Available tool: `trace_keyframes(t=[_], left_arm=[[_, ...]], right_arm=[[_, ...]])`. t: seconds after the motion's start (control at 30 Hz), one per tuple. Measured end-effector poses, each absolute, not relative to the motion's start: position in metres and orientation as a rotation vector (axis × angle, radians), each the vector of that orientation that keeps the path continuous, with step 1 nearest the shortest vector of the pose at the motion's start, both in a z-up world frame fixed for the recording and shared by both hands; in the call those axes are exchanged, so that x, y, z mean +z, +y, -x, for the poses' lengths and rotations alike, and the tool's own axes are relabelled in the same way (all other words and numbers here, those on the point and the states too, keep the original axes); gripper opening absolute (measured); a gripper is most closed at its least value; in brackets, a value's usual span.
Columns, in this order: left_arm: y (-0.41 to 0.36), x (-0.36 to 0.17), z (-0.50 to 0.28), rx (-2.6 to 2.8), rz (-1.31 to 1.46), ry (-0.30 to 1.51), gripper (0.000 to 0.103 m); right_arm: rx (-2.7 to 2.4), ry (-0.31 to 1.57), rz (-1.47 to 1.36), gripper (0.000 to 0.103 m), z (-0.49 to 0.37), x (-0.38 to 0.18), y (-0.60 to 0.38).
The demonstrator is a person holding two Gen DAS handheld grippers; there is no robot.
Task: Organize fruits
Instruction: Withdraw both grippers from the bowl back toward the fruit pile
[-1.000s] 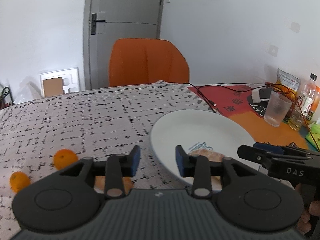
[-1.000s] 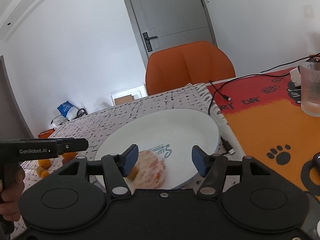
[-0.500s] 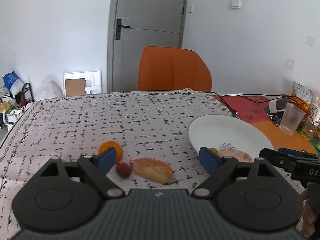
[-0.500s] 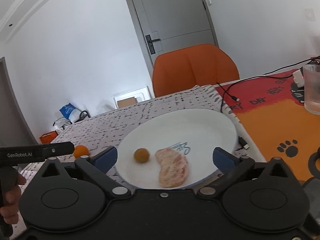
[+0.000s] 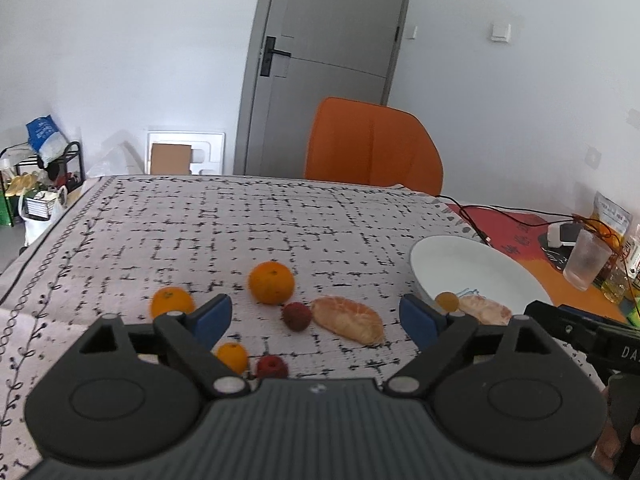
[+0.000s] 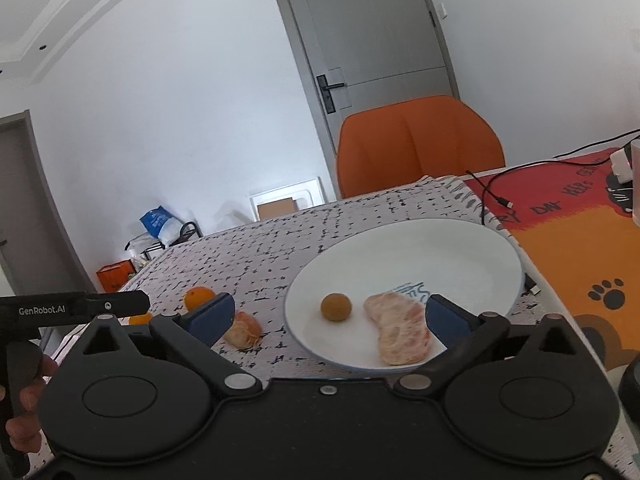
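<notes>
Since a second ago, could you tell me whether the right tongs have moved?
Yes. The right tongs have opened and drawn back from the white plate, leaving the peeled segment on it.

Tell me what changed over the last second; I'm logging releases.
Both grippers opened wide and pulled back: the left gripper left a peeled segment on the cloth, and the right gripper released the segment on the plate. The plate, the small fruit on it and the oranges stayed put.
</notes>
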State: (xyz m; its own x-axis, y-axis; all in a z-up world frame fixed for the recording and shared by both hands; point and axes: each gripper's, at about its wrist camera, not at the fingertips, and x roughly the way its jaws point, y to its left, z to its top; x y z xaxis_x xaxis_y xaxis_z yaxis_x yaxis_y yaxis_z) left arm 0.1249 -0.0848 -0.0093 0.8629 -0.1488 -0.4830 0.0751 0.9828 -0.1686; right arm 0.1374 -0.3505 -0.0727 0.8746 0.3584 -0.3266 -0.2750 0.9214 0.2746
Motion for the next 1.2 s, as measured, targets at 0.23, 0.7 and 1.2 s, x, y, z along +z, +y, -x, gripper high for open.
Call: trace_keyframes(t=[0.23, 0.7, 1.2], left_arm=[[-0.067, -0.013, -0.113, -0.081, 0.160, 0.520, 0.089], [-0.043, -0.028, -0.106, -0.033, 0.193, 0.545, 0.089], [-0.008, -0.040, -0.109, 0.011, 0.224, 0.543, 0.070]], right_arm=[[0.373, 0.392, -0.208, 0.103, -0.135, -0.072, -0.337], [0.442, 0.429, -0.179, 0.103, -0.134, -0.077, -0.310], [0.542, 0.484, -0.133, 0.086, -0.141, -0.082, -0.268]])
